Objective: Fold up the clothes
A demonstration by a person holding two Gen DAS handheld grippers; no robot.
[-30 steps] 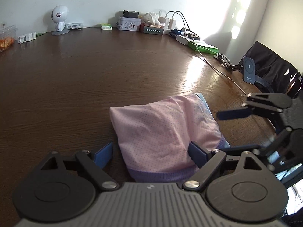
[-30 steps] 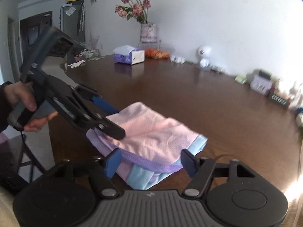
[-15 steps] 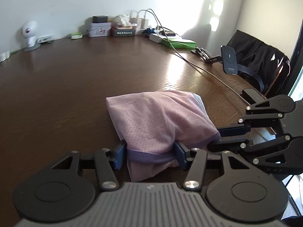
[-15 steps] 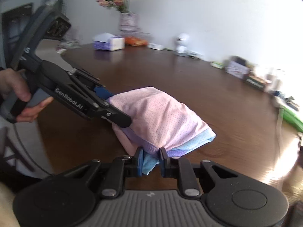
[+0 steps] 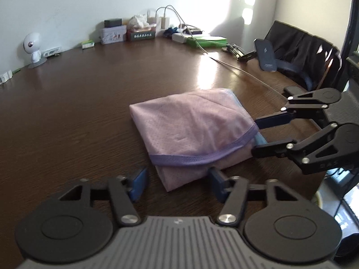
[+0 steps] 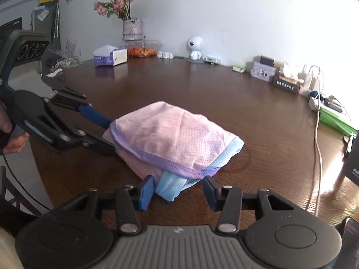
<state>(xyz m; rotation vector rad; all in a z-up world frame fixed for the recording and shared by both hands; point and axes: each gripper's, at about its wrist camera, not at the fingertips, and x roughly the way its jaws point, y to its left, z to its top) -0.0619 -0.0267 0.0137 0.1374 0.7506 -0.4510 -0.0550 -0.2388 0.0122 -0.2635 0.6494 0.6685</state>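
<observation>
A folded pink garment [image 5: 193, 123] with a purple hem lies on the dark wooden surface [image 5: 89, 94], close to its near edge, with a pale blue layer peeking out at one corner. The left hand-held gripper [image 5: 177, 180] hovers at that near edge with its jaws spread; the corner of the fold sits between the blue pads, which do not press on it, though the jaws have just been closing in. The right hand-held gripper [image 6: 178, 190] has its jaws parted as well, having just been opening, and the blue corner of the garment lies loose between them. Along the far edge stand a small white robot figure [image 5: 33, 49], boxes and charger cables.
</observation>
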